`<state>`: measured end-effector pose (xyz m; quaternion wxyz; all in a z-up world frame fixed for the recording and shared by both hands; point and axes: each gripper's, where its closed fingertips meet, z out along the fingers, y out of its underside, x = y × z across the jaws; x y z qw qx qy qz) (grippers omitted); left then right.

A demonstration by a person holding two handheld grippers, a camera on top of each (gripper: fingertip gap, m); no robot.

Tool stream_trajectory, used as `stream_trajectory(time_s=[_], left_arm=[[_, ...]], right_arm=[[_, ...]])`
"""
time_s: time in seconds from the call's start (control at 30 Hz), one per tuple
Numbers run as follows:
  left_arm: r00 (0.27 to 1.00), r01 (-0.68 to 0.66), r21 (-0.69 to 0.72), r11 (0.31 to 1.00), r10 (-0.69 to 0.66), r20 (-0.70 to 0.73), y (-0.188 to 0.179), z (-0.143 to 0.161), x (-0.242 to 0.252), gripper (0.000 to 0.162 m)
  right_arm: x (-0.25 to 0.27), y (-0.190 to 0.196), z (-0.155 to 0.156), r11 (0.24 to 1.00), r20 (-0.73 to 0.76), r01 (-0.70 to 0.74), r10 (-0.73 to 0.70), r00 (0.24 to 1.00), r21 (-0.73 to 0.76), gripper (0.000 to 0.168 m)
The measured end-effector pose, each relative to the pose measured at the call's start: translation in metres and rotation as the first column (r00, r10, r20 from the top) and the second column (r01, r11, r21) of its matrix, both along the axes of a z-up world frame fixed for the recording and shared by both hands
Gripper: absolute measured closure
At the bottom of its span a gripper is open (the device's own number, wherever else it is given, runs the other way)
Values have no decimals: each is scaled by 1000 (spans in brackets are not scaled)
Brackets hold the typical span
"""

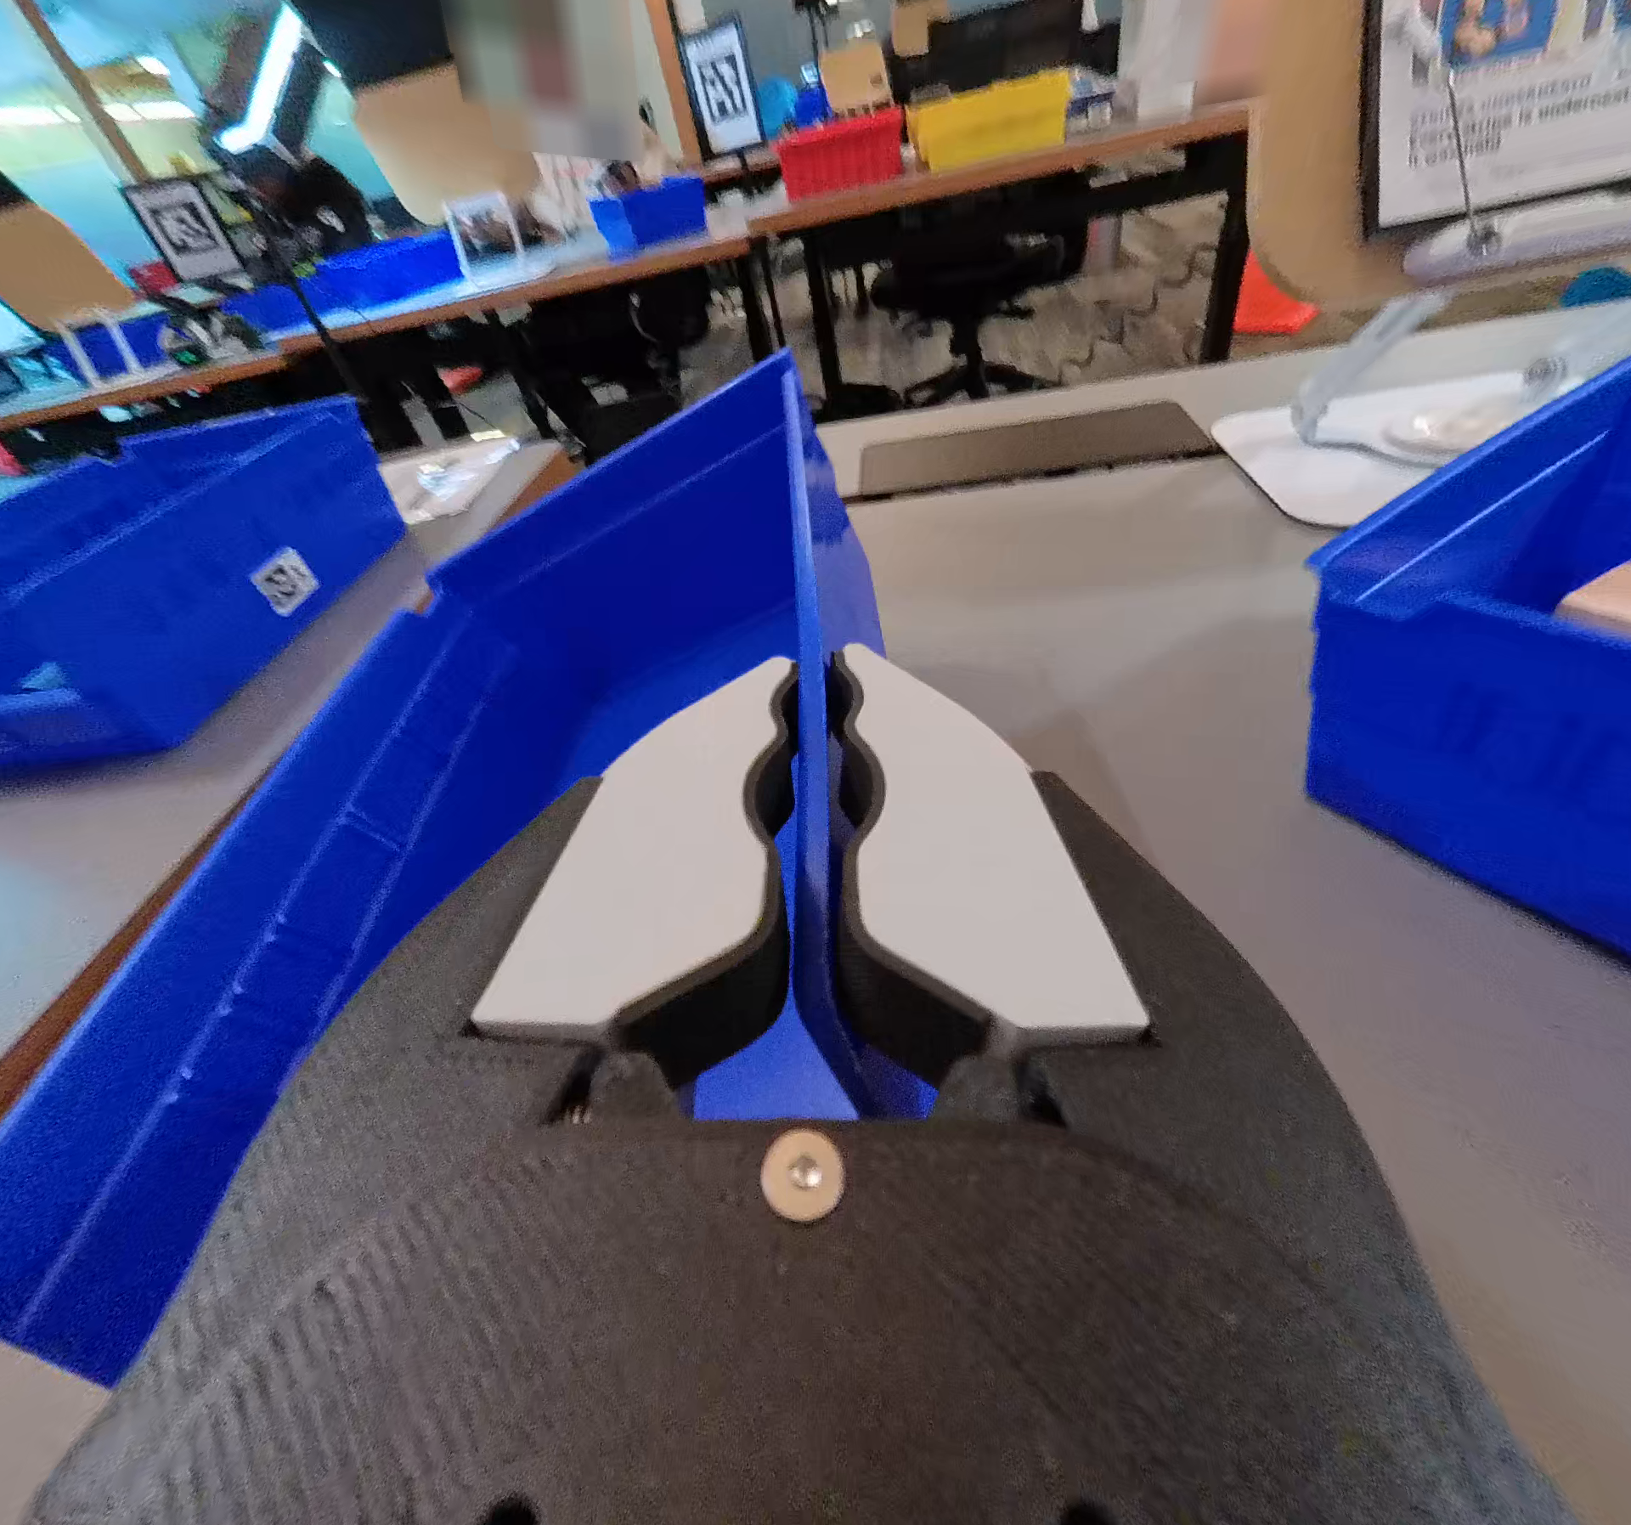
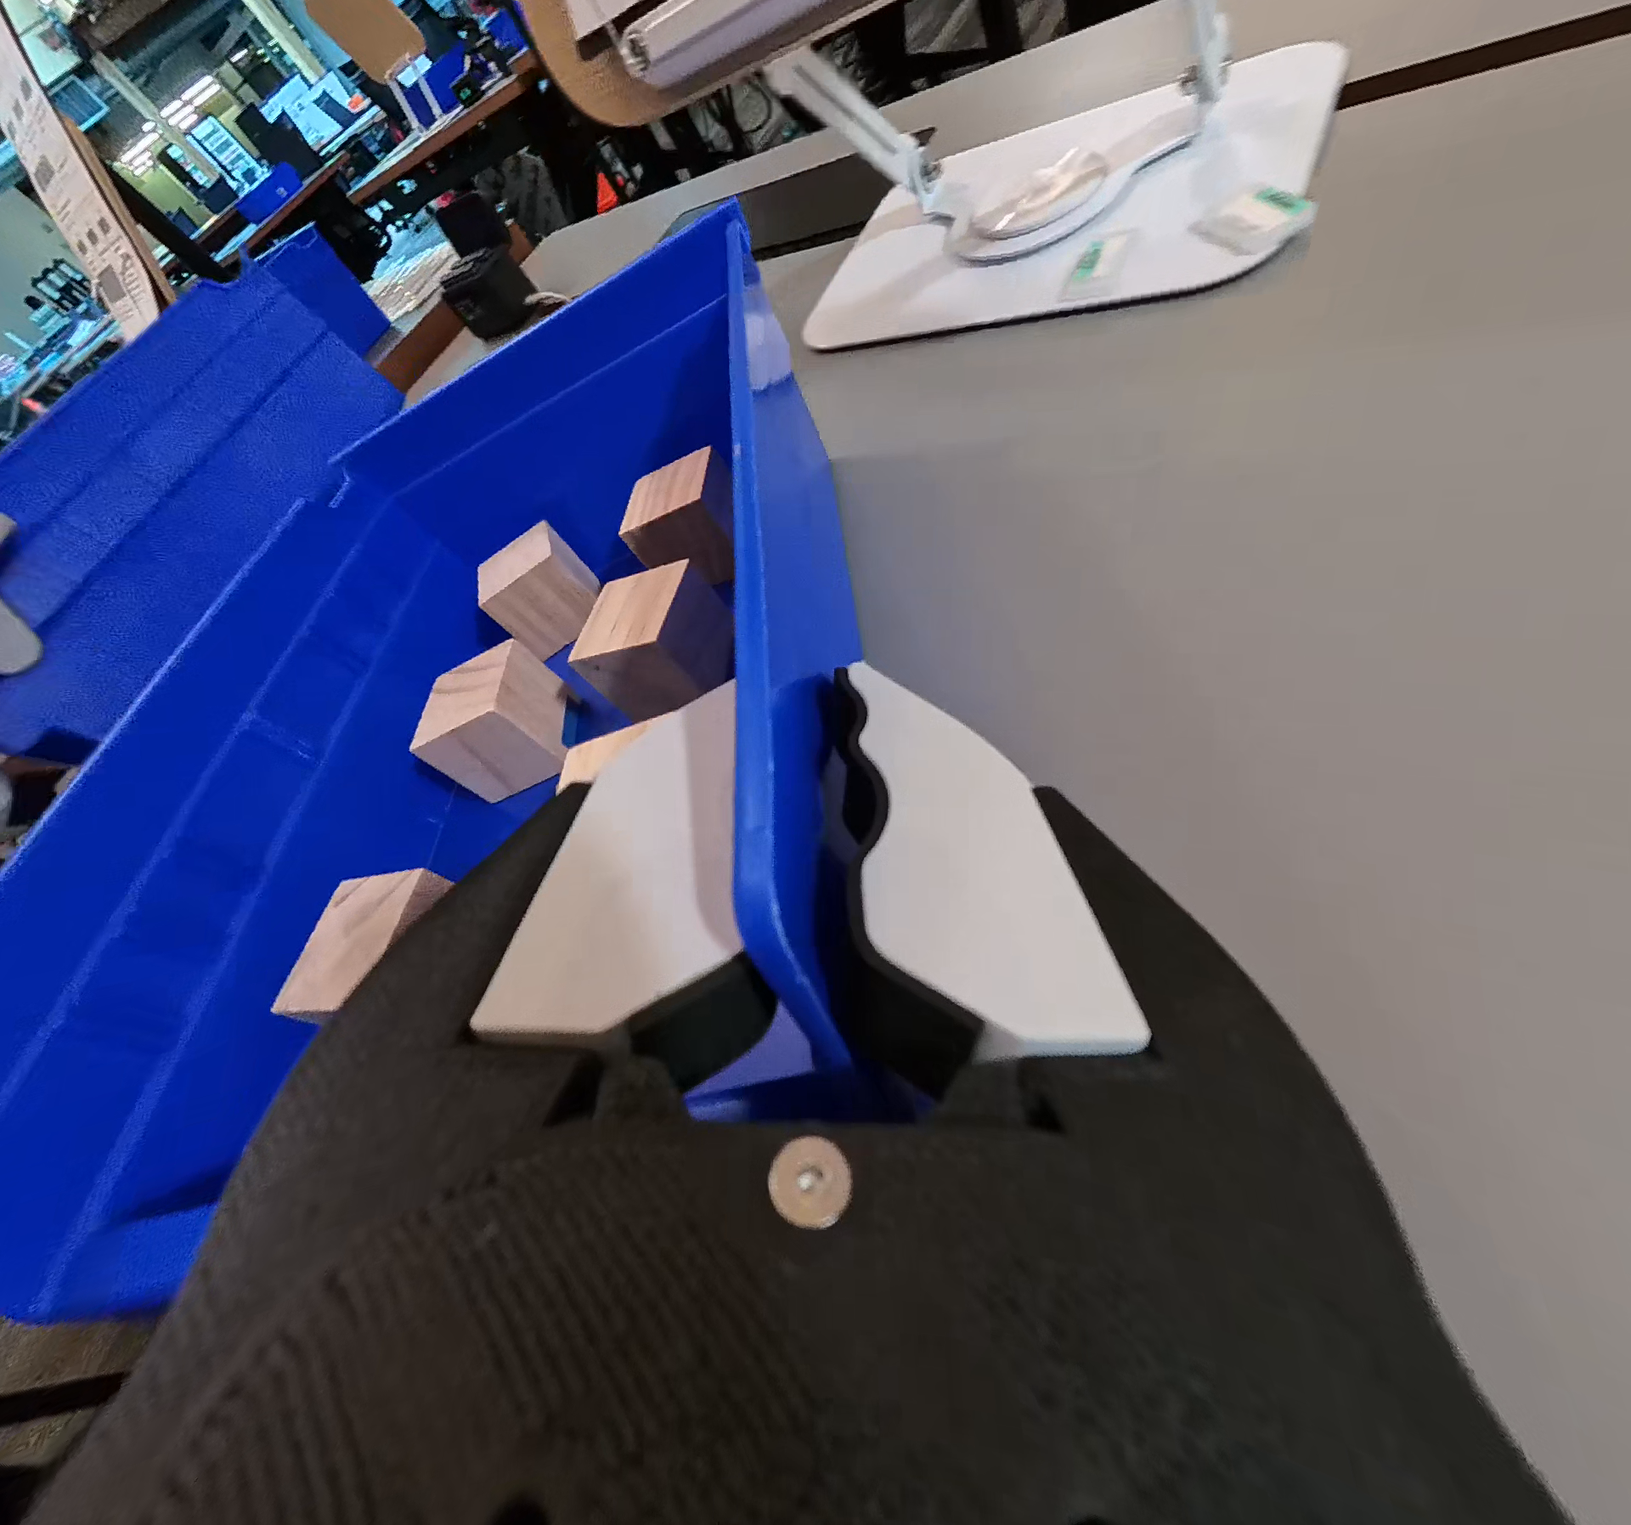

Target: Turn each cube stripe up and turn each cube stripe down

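My left gripper [image 1: 814, 671] is shut on the thin right wall of a blue bin [image 1: 618, 565]; one finger is inside the bin, one outside. No cubes show in that bin. My right gripper [image 2: 785, 688] is shut on the right wall of another blue bin [image 2: 265, 821], which is tilted. Several plain wooden cubes [image 2: 494, 719] lie loose inside it, some bunched against the gripped wall [image 2: 777, 556]. No stripe shows on any visible cube face. The right-hand bin also shows at the right edge of the left wrist view [image 1: 1483, 732].
The bins stand on a grey table [image 1: 1147, 644]. A white stand with a flat base [image 2: 1077, 247] is at the back right. A further blue bin [image 1: 176, 565] sits to the left. Desks, coloured crates and a chair stand far behind.
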<state>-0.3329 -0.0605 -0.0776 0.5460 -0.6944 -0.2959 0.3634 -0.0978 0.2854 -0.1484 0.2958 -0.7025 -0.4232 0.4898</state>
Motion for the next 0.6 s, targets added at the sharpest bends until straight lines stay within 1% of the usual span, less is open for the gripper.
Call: stream_trajectory(time_s=[0.07,0.17,0.27,0.37,0.47,0.6], left_arm=[[999,-19,54,998,18,35,-14,13,-2,157],[999,-50,82,995,49,11,-41,28,-7,158],[993,-113,110,988,115,-12,-71,49,-13,158],[983,-162,129,978,172,-65,-104,79,-12,158],[966,-206,140,969,224,-128,-132,109,-4,157],[944,-250,159,955,277,-181,-156,135,6,158]], right_arm=[[-20,-18,0,1000,-3,-24,24,1000,-8,158],[-56,-49,-1,998,-12,-53,53,999,-16,158],[-96,-82,-5,998,-31,-57,57,998,-18,158],[-139,-114,-9,1000,-49,-12,12,999,-2,158],[-176,-147,-11,998,-62,62,-63,996,-10,157],[-212,-197,-11,989,-60,147,-146,987,7,157]])
